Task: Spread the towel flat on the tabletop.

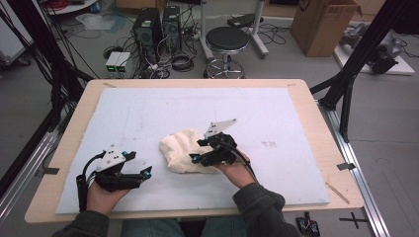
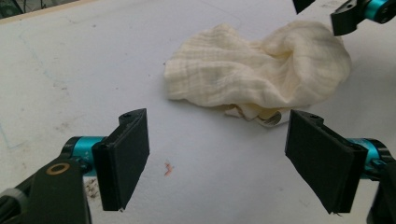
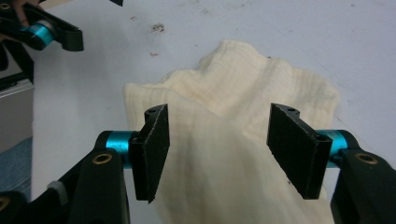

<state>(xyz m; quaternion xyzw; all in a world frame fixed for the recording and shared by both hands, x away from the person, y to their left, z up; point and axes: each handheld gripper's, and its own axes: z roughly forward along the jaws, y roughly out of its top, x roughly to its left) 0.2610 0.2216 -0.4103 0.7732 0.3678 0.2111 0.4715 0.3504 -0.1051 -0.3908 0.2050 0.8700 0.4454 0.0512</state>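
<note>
Jaws: right gripper (image 3: 217,154) parted over the cloth (image 3: 233,140), pads clear of it; left gripper (image 2: 219,158) wide, empty, near it. Cloth: cream, crinkled gauze, bunched mid-table on a white foam board (image 1: 148,108). Left gripper view shows a tag beneath its edge.

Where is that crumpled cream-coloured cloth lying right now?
In the high view, the crumpled cream-coloured cloth lies near the middle of the white foam board, directly under the right gripper and to the right of the left gripper.

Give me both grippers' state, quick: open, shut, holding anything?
Left gripper: jaws open, nothing between them, short of the cream cloth.
Right gripper: jaws open over the cloth, pads not pressing on it.
</note>
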